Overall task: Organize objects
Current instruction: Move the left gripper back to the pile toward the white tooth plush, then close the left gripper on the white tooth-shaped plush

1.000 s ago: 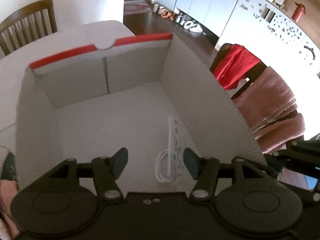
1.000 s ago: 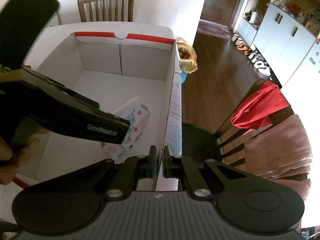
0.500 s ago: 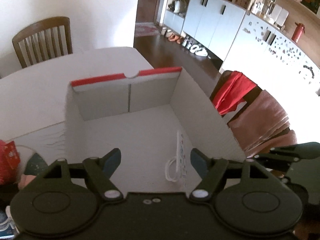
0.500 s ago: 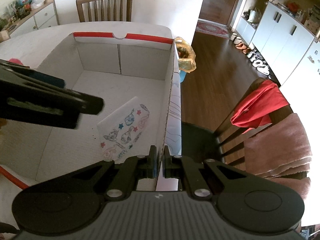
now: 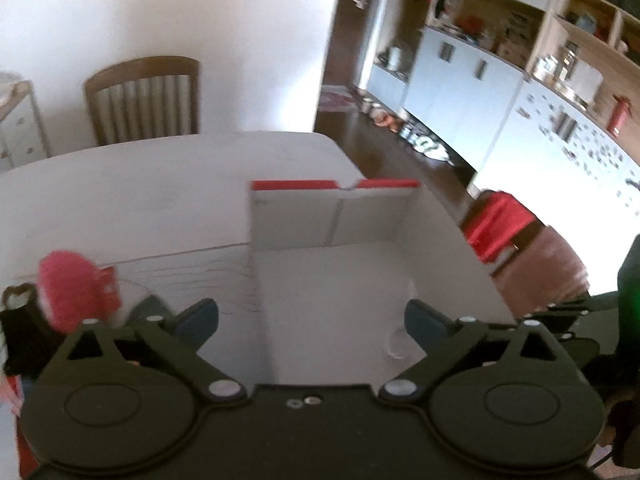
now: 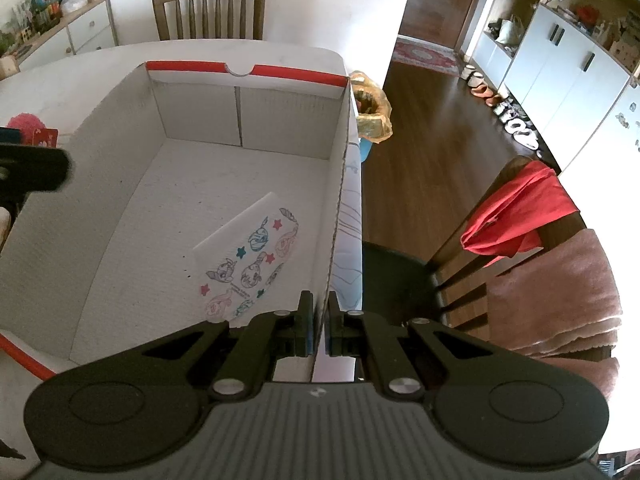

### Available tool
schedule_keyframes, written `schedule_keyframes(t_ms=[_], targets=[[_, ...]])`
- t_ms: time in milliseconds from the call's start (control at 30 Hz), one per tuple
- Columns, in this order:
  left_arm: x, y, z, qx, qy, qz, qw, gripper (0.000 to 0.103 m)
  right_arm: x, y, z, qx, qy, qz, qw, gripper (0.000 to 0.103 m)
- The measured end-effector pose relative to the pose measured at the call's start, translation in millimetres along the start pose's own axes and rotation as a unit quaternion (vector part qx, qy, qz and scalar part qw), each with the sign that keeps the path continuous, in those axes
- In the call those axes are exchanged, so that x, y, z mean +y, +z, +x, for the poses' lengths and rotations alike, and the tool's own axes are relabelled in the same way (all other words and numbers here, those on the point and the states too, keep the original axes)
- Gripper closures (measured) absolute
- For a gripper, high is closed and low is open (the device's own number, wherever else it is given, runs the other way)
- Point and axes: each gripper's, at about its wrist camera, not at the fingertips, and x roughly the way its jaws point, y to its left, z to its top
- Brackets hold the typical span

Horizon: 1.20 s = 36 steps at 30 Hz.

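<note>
Left gripper (image 5: 311,317) withdrawn from box (image 6: 120,184), opened wide, empty; right gripper (image 6: 318,312) clamps box wall.

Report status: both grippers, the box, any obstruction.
Left gripper empty, jaws just opened wide. Right gripper shut on white box wall. Cartoon-print bag lies inside box. Nothing blocking; pink fluffy item waits on table.

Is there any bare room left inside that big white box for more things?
Plenty: the box floor is bare from the red-edged far wall down to the cartoon-printed bag. Only the near right corner is occupied, by that bag, beside the wall the right gripper pinches.
</note>
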Motion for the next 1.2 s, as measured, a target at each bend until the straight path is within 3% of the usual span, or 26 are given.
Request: schedule_keyframes(t_ms=[167,433,667,833,1200], targets=[[31.9,-8.9,-12.9,-0.007,0.026,-0.035,0.9990,0.002,0.0,0.3,0.5,0.002,-0.002,0.001,1.000,0.098],[74.9,-40.6,-23.6,-0.009,0.081,-0.041,0.9958,0.001,1.7,0.3,0.7,0.004,-0.008,0.003,1.000,0.098],[102.2,-70.5,-14.3,0.002,0.097,-0.037,0.9946,0.002,4.3,0.8,1.4,0.005,-0.014,-0.001,1.000,0.098],[119.0,-82.1,-8.0,-0.002,0.080,-0.051,0.9955,0.002,5.5,1.3,1.2,0.006,-0.016,-0.001,1.000,0.098],[125.6,-84.5,21.1,0.022,0.094,-0.027,0.9950,0.024,7.0,2.2,0.9,0.008,-0.020,-0.005,1.000,0.097]])
